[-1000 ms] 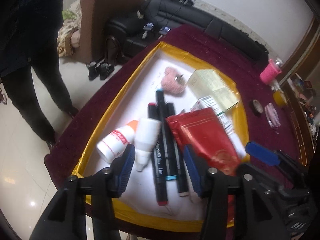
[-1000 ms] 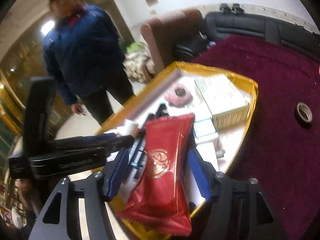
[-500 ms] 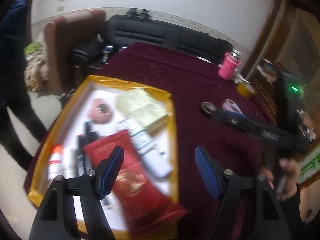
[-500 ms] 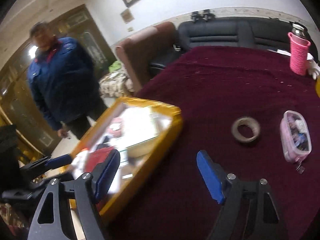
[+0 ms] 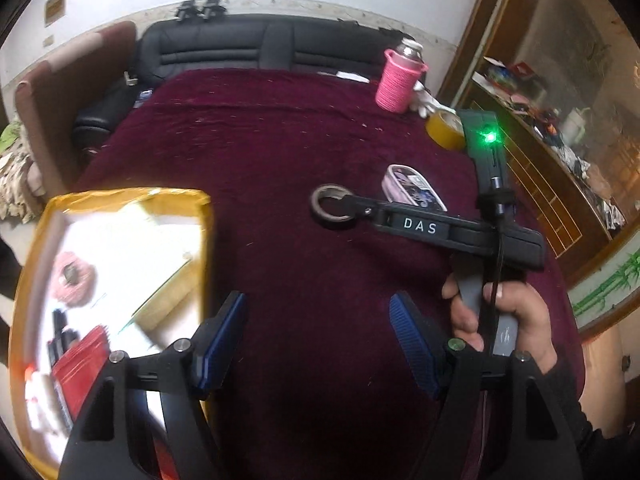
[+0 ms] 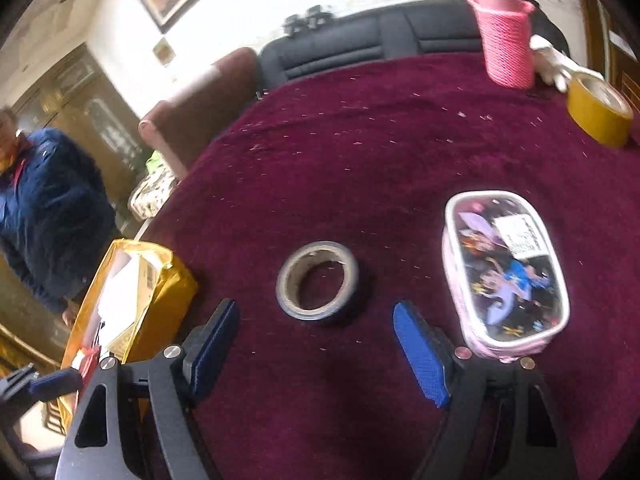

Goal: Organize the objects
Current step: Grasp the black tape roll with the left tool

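A yellow-rimmed tray (image 5: 120,196) lies at the table's left edge, holding a red packet (image 5: 80,372), a pale box (image 5: 160,236), a pink round item (image 5: 74,280) and markers. It also shows in the right wrist view (image 6: 176,288). A dark tape roll (image 6: 318,280) and a pink pencil case (image 6: 506,272) lie on the maroon cloth. My right gripper (image 6: 316,348) is open and empty, just short of the tape roll. My left gripper (image 5: 318,344) is open and empty over bare cloth, right of the tray. The right gripper's body (image 5: 420,224) reaches the tape roll (image 5: 334,206) in the left wrist view.
A pink-sleeved bottle (image 6: 504,40) and a yellow tape roll (image 6: 598,112) stand at the table's far right. A black sofa (image 5: 248,44) and a brown armchair (image 6: 200,108) lie beyond the table. A person in a blue jacket (image 6: 44,208) stands at the left.
My right gripper let go of the red packet, which now lies in the tray, and swung right to the tape roll. My left gripper swung right, off the tray.
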Available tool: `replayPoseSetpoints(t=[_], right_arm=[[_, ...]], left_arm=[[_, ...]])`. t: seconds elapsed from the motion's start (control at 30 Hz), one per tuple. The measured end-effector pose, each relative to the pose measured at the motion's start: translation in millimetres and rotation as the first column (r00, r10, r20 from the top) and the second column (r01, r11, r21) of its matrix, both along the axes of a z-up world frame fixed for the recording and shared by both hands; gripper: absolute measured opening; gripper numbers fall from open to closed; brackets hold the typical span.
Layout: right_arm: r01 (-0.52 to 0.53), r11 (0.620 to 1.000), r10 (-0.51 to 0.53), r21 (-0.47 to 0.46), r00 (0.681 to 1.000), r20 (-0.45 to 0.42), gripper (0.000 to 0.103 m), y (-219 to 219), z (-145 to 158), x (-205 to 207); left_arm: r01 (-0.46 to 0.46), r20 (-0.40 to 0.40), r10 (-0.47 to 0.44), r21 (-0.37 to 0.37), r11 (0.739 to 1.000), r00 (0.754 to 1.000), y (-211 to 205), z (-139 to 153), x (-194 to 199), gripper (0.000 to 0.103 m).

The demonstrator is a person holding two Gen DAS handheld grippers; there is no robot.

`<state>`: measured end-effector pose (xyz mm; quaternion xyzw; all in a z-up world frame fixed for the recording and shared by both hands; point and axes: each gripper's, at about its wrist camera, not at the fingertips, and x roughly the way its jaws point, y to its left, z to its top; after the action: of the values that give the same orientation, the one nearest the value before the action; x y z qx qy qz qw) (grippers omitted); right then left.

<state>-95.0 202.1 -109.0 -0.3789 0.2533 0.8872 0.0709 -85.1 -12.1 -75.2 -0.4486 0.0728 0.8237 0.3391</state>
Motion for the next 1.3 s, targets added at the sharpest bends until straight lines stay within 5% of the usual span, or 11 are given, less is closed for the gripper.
replayPoseSetpoints(t=[0.77,0.97,1.1,1.3], right_arm=[[0.155,0.987,-0.156,-0.032,0.986,-0.053,0.084,49,11,31],[0.158,0.986,-0.164,-0.052,0.976,-0.142,0.084,65,29,49],[0.235,0.965,-0.229,0.118,0.971,-0.063,0.084,77,25,49],[0.202,0.974,-0.204,0.106,0.979,0.009,0.089,93,5,38]], left_arm=[[-0.107,0.089,0.116,-0.104,0.989,0.989,39,-21,-48,0.072],[-0.138,0.084,0.154,-0.173,0.975,0.984,74,-26,-82,0.072],[-0.149,0.103,0.175,-0.220,0.964,0.979,98,-43,-111,0.072],[-0.138,0.154,0.188,-0.289,0.947,0.970,117,-74,-135,0.052]])
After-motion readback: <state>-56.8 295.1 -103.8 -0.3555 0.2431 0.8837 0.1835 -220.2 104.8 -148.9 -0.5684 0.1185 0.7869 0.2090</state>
